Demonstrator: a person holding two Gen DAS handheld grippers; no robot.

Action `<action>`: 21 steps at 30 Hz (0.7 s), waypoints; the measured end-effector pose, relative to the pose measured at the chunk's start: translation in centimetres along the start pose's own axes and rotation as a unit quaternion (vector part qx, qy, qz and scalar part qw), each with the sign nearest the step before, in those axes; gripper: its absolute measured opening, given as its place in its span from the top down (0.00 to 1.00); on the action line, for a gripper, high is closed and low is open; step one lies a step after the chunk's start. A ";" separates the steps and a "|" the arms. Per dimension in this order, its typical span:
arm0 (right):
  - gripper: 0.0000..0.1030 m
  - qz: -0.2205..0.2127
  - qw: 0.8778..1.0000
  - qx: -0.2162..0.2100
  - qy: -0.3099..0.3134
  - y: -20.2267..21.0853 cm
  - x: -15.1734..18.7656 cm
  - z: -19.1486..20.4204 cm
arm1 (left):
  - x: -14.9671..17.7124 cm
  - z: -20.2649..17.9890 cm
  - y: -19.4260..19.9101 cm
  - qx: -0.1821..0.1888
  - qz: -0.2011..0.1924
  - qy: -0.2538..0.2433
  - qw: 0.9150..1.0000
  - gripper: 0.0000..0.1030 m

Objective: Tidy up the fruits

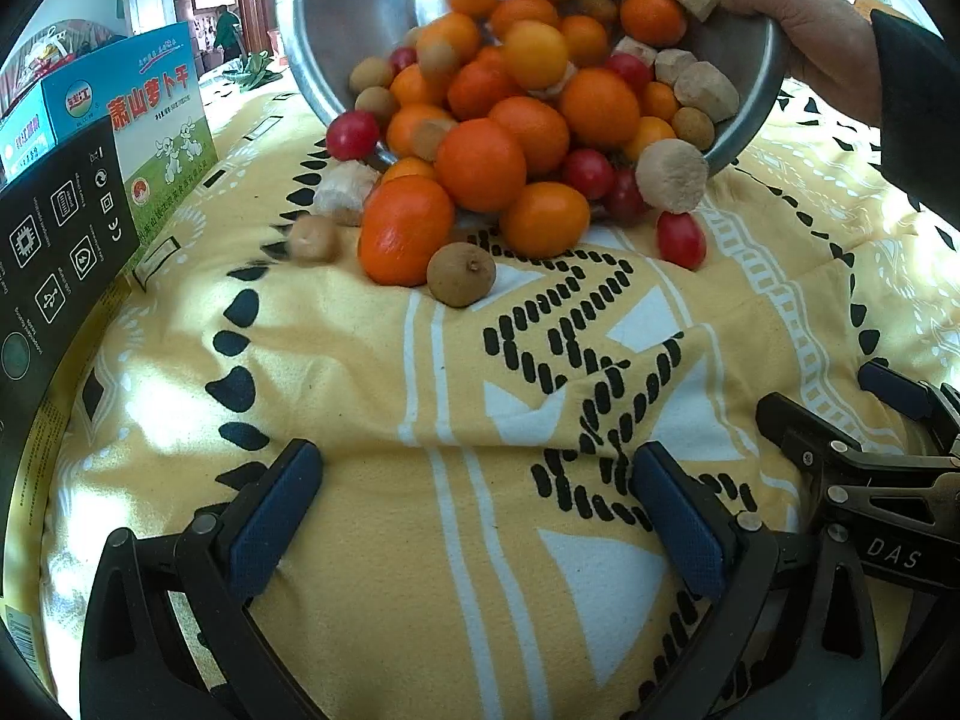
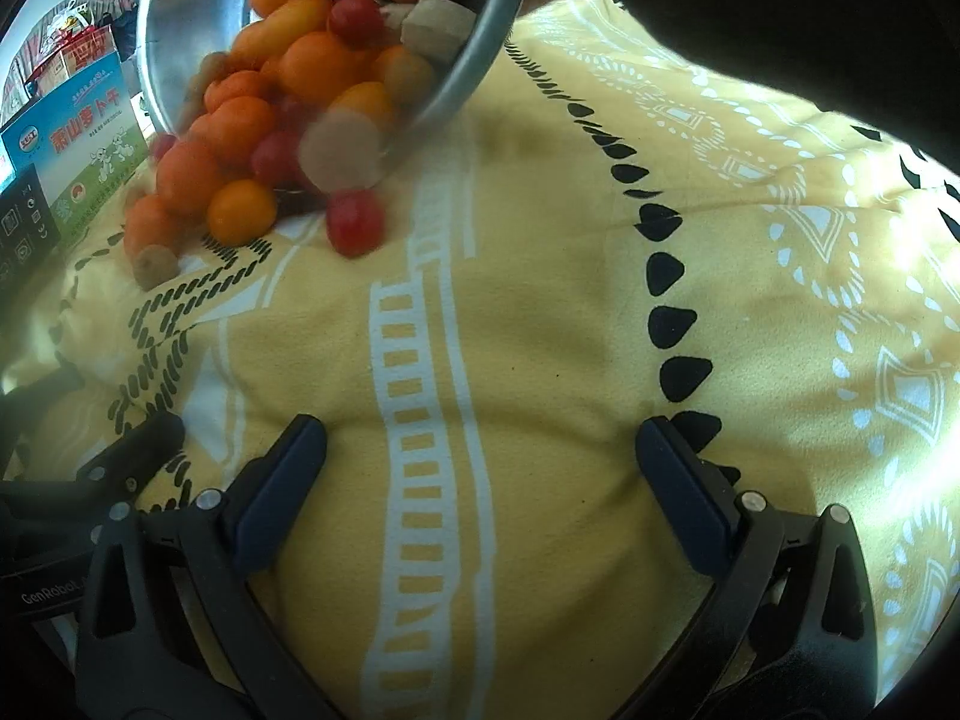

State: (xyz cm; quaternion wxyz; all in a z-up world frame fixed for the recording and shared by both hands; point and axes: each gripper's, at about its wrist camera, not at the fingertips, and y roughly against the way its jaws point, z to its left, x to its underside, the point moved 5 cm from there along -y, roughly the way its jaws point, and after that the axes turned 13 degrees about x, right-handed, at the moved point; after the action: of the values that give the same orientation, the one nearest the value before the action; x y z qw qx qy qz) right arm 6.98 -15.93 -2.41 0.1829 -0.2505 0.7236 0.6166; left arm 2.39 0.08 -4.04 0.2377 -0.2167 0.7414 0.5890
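A steel bowl (image 1: 336,30) (image 2: 486,54) is tipped toward me by a person's hand (image 1: 804,30). Mixed fruit spills from it onto the yellow patterned cloth (image 1: 360,372) (image 2: 540,312): small oranges (image 1: 480,165) (image 2: 240,211), red cherry tomatoes (image 1: 681,240) (image 2: 355,223), brown longans (image 1: 461,273) (image 2: 153,264) and pale cut chunks (image 1: 672,175) (image 2: 339,150). My left gripper (image 1: 474,504) is open and empty, low over the cloth in front of the pile. My right gripper (image 2: 480,480) is open too, empty, right of the pile. The right gripper's body (image 1: 870,468) shows in the left wrist view.
A blue and green printed carton (image 1: 156,120) (image 2: 90,138) and a black box (image 1: 54,252) (image 2: 24,222) stand along the left edge of the cloth. Room furniture and a doorway lie behind. A dark sleeve (image 1: 918,120) hangs at the right.
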 end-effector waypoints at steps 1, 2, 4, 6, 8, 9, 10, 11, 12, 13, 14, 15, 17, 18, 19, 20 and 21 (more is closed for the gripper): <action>0.00 0.000 1.000 0.000 0.000 0.0 0.0 0.0 | 0.0 0.0 0.0 0.000 0.000 0.000 1.000 0.00; 0.00 0.000 1.000 0.000 0.000 0.0 0.0 0.0 | -0.1 0.0 -0.1 0.000 0.000 0.000 1.000 0.00; 0.00 0.000 1.000 0.000 0.000 0.0 0.0 0.0 | -0.1 0.0 0.0 0.000 0.000 0.000 1.000 0.00; 0.00 0.000 1.000 0.000 0.000 0.0 0.0 0.0 | -0.1 -0.1 -0.1 0.000 0.000 0.000 1.000 0.00; 0.00 0.000 1.000 0.000 0.000 0.0 0.0 0.0 | -0.1 -0.1 -0.1 0.000 0.000 0.000 1.000 0.00; 0.00 0.000 1.000 0.000 0.000 0.0 0.0 0.0 | -0.1 -0.1 -0.1 0.000 0.000 0.000 1.000 0.00; 0.00 0.000 1.000 0.000 0.000 0.0 0.0 -0.1 | -0.1 -0.1 -0.1 0.000 0.000 0.000 1.000 0.00; 0.00 0.000 1.000 0.000 0.000 0.0 0.0 0.0 | -0.1 -0.1 -0.1 0.000 0.000 0.000 1.000 0.00; 0.00 0.001 1.000 0.000 0.000 -0.1 0.0 -0.1 | -0.1 -0.1 0.0 0.000 0.000 0.000 1.000 0.00; 0.00 0.000 1.000 0.000 0.000 0.0 0.0 0.0 | 0.0 0.1 0.0 0.000 0.000 0.000 1.000 0.00; 0.00 0.001 1.000 0.000 0.000 0.0 0.0 0.0 | 0.1 0.1 0.1 0.000 0.000 0.000 1.000 0.00; 0.00 0.001 1.000 0.000 0.001 0.0 0.0 0.0 | 0.1 0.1 0.1 0.000 0.000 0.000 1.000 0.00; 0.00 0.001 1.000 0.000 0.001 0.1 0.0 0.0 | 0.1 0.1 0.1 0.000 0.000 0.000 1.000 0.00; 0.00 0.002 1.000 0.001 0.001 0.0 0.1 0.2 | 0.0 0.1 0.1 0.000 0.000 0.000 1.000 0.00; 0.00 0.001 1.000 0.001 0.001 0.1 0.1 0.2 | 0.0 0.1 0.1 0.000 0.000 0.000 1.000 0.00; 0.00 0.001 1.000 0.001 0.001 0.1 0.1 0.3 | 0.0 0.1 0.1 0.000 0.000 0.000 1.000 0.00; 0.00 0.002 1.000 0.001 0.001 0.0 0.1 0.2 | 0.0 0.1 0.1 0.000 0.000 0.000 1.000 0.00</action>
State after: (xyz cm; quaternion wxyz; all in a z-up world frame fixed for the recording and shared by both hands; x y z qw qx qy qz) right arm 6.90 -15.77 -2.43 0.1814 -0.2499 0.7245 0.6162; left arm 2.31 0.18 -3.97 0.2378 -0.2164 0.7412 0.5893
